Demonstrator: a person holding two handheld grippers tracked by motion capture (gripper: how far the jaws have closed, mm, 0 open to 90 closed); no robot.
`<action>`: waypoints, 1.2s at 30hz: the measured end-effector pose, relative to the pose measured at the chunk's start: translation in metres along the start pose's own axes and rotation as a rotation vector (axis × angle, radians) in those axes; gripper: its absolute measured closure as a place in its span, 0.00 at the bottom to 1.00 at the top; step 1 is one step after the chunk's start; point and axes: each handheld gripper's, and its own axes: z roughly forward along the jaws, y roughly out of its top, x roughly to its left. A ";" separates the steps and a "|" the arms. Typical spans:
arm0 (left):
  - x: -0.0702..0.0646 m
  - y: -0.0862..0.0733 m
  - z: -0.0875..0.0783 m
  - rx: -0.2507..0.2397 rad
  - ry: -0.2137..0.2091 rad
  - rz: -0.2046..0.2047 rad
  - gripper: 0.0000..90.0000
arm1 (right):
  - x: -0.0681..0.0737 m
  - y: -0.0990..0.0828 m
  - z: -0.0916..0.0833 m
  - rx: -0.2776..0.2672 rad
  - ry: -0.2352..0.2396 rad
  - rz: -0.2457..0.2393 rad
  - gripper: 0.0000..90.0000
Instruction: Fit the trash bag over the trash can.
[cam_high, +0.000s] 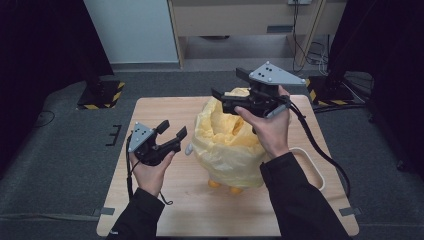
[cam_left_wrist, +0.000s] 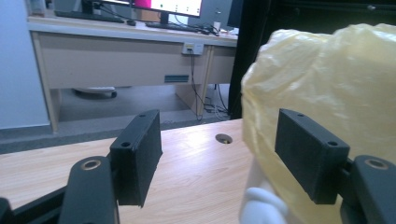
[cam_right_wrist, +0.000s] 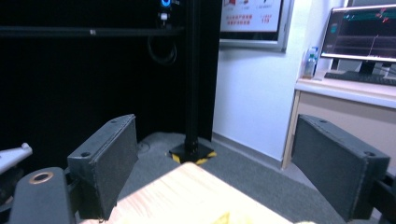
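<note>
A person's left hand holds the black two-jaw left gripper above the left half of the light wooden tabletop, jaws apart and empty. Just beside it, at the tabletop's centre, a crumpled yellow plastic bag covers a white and orange soft toy; the left gripper view brings the bag's wrinkles close against its right jaw. The right gripper, jaws spread and empty, hovers over the bag's rear rim. A white cord loop lies near the right edge.
</note>
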 end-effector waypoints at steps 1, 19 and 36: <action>0.002 0.000 -0.001 0.001 0.004 -0.002 0.34 | 0.000 0.002 -0.001 -0.010 -0.003 0.001 0.16; 0.042 -0.036 -0.017 0.127 0.086 0.046 0.32 | -0.030 0.008 -0.049 -0.091 -0.169 -0.016 0.16; 0.068 -0.074 -0.039 0.251 0.102 0.073 0.27 | -0.081 -0.039 -0.112 -0.060 -0.322 0.059 0.16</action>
